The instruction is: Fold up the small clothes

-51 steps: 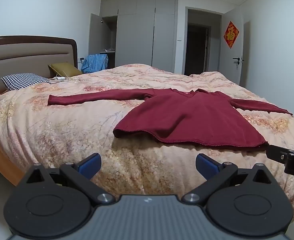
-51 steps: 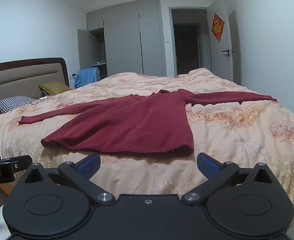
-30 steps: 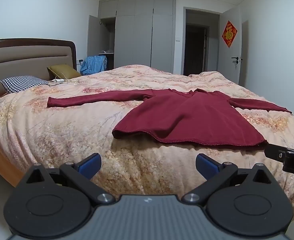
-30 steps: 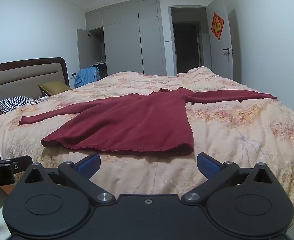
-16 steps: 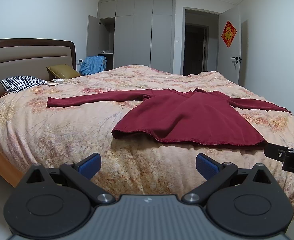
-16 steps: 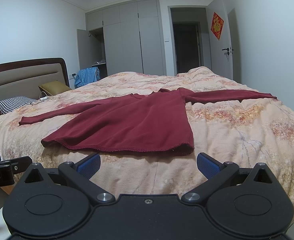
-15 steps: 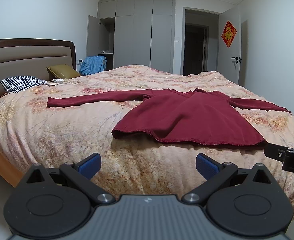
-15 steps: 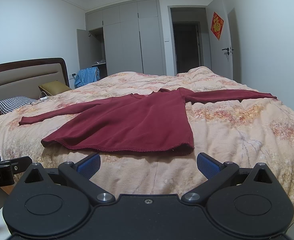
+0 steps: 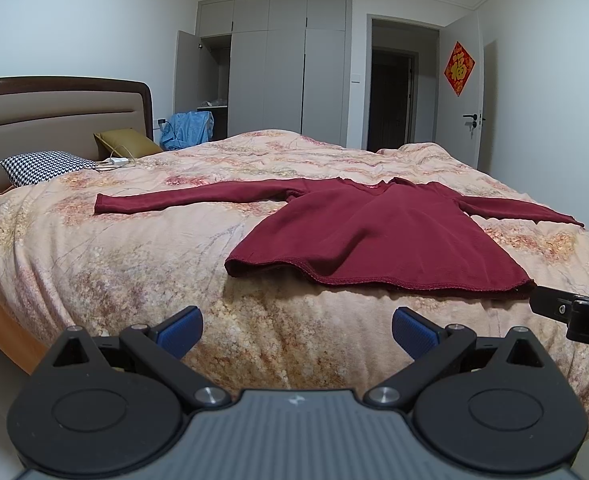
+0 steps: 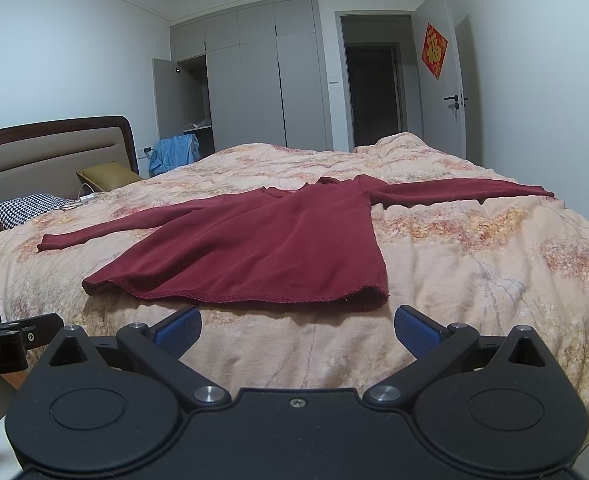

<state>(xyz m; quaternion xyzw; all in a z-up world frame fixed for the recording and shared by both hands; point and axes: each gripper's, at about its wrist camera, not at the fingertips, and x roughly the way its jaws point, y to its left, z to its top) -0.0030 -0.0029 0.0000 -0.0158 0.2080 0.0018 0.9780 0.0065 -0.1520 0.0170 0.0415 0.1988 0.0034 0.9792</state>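
Nearest to me, my left gripper (image 9: 297, 330) hangs just off the near edge of the bed with its blue-padded fingers (image 9: 178, 327) spread wide and nothing between them; my right gripper (image 10: 297, 330) sits beside it, likewise released and empty-handed, its tip showing at the right edge of the left wrist view. Both point at the floral peach quilt (image 9: 134, 264) that covers the bed. On it, close to the near edge, lies the dark red long-sleeved knit top (image 9: 378, 236), spread flat with its hem toward me, neckline toward the far side, and both sleeves stretched straight out, one toward the head of the bed and one toward the foot. From the right wrist view the hem's right corner (image 10: 378, 296) lies just ahead of my right gripper. Farther off, at the head of the bed, a black-and-white houndstooth pillow (image 9: 46, 166) and an olive-yellow cushion (image 9: 126, 142) rest against the beige padded headboard with dark wooden frame (image 9: 54, 112). Beyond the far edge stand a grey built-in wardrobe (image 9: 286, 68) with one door open and a blue garment (image 9: 188, 128) draped in front of it.
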